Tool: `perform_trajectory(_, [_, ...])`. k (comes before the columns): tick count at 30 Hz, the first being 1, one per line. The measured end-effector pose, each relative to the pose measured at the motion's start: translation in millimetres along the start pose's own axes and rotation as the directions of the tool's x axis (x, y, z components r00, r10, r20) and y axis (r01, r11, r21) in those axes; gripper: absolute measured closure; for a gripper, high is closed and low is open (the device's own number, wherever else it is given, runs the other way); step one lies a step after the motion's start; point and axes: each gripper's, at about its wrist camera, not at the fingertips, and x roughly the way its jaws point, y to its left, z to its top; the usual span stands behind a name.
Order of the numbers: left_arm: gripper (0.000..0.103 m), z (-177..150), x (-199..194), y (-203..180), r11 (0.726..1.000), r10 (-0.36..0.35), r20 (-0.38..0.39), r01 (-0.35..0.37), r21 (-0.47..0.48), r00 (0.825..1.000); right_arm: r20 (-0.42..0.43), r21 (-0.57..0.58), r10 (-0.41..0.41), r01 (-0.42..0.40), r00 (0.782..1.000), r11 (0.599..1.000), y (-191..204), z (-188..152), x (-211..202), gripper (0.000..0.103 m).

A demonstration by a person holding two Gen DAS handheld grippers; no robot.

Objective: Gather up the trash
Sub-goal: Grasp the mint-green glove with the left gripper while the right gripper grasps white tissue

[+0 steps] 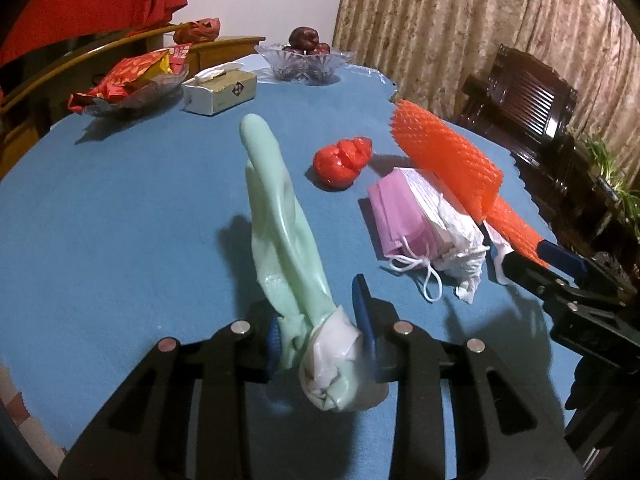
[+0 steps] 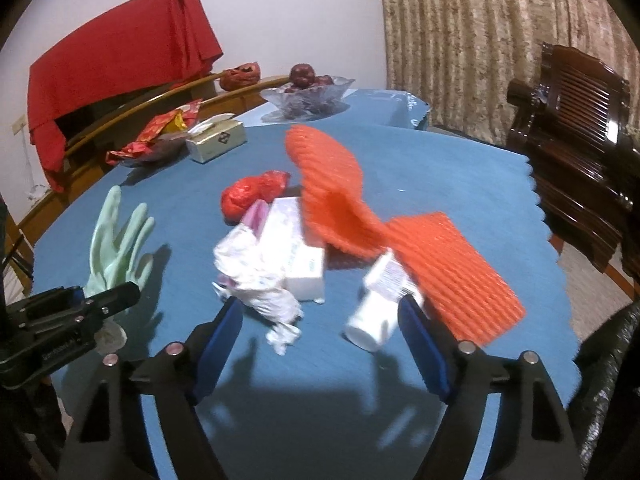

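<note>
The left hand-held gripper (image 1: 320,344) has its jaws nearly closed on the cuff of a pale green rubber glove (image 1: 280,216), whose fingers trail ahead of it over the blue-covered worktop (image 1: 120,208). The right hand-held gripper (image 2: 320,336) stands wide; a white plastic bottle (image 2: 378,304) and an orange foam net sleeve (image 2: 360,216) sit at its right finger, whether gripped I cannot tell. Judged step: pickup. Next, carry both to a bin, which is not visible.

Dim, warm indoor light, perhaps from overhead, throws dark shadows onto the blue tablecloth (image 1: 120,208). Fisheye bending curves the edges; corners go black. The orange mesh (image 2: 452,264) is motion-blurred.
</note>
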Motion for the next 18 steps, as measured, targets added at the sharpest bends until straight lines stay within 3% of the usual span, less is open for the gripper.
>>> perform_trajectory(10, [0.073, 5.1, -1.7, 15.7, 1.0, 0.016, 0.02, -0.016, -0.006, 1.0, -0.067, -0.043, 0.038, -0.04, 0.997, 0.998, 21.4, 9.3, 39.8, 0.057])
perform_trajectory(16, [0.073, 6.7, -3.3, 12.3, 1.0, 0.003, 0.025, -0.003, 0.001, 1.0, -0.08, -0.041, 0.077, -0.08, 0.994, 0.996, 19.4, 5.9, 40.2, 0.076])
perform_trajectory(18, [0.073, 6.0, -4.9, 9.9, 1.0, -0.001, 0.027, 0.001, 0.003, 1.0, -0.064, -0.047, 0.082, -0.085, 0.995, 0.995, 19.5, 6.8, 32.1, 0.077])
